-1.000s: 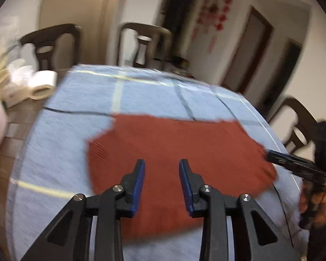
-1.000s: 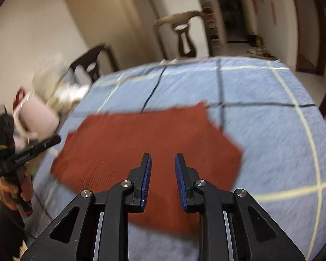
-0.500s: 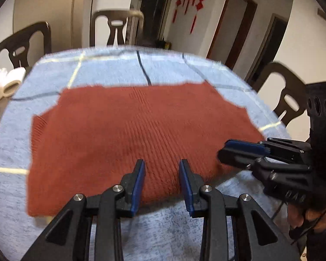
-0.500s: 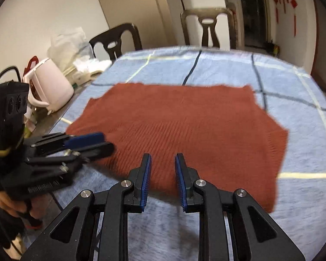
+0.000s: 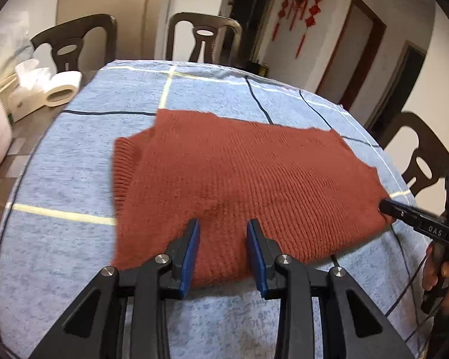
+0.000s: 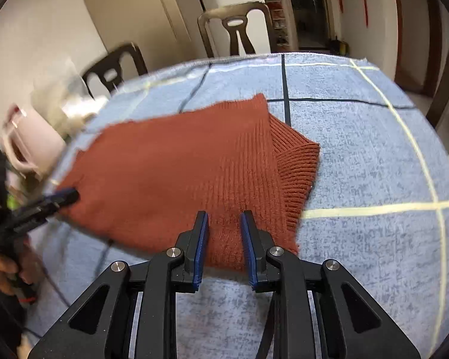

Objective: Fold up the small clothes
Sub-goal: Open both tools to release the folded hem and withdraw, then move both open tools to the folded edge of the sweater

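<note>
A rust-red knitted garment lies flat on the blue checked tablecloth; it also shows in the right wrist view. A ribbed cuff sticks out at one end. My left gripper is open and empty, its tips over the garment's near edge. My right gripper is open and empty, over the near edge close to the ribbed cuff. Each gripper shows from the side in the other's view, the right gripper and the left gripper both at garment corners.
Rolls of white tape and white boxes sit at the table's left edge. A pale pink kettle stands beside them. Dark wooden chairs ring the table. Doorways and red hangings are on the far wall.
Both grippers have swung apart toward opposite ends of the garment. The views have turned, and the ribbed cuff now shows. Both stay open and empty.
</note>
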